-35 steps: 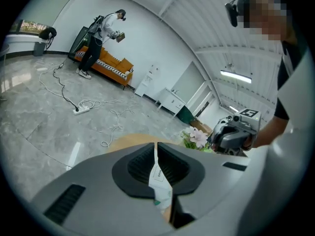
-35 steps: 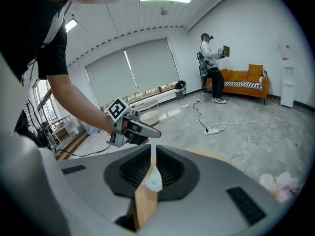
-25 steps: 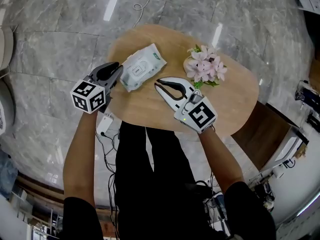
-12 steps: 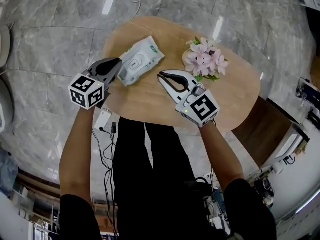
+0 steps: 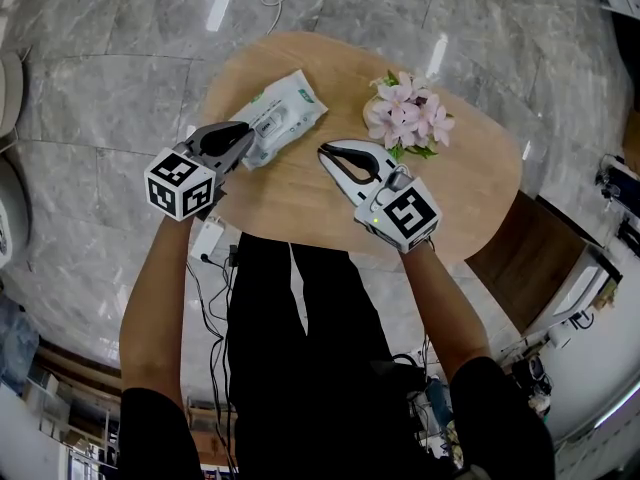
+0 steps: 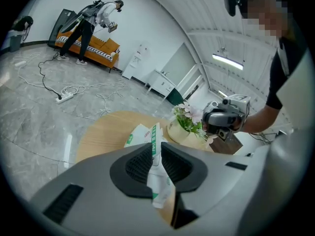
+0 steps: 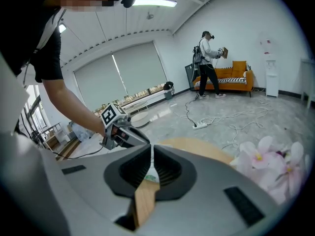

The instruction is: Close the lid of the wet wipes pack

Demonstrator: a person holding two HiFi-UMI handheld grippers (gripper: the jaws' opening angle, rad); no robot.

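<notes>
My left fingers (image 6: 135,163) pinch the pack (image 5: 283,118) at its end.
It lies on the counter (image 5: 300,203), left edge; right fingers (image 7: 133,170) clenched, empty.

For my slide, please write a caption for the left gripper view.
Left gripper pinches the edge of the wet wipes pack; flowers and right gripper beyond.

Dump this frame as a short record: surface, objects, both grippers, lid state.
surface: round wooden table
objects: wet wipes pack; pink flowers to its right
left gripper: fingers closed on the pack's near edge
right gripper: fingers together, nothing held, over the table, apart from the pack
lid: state not readable in these views
</notes>
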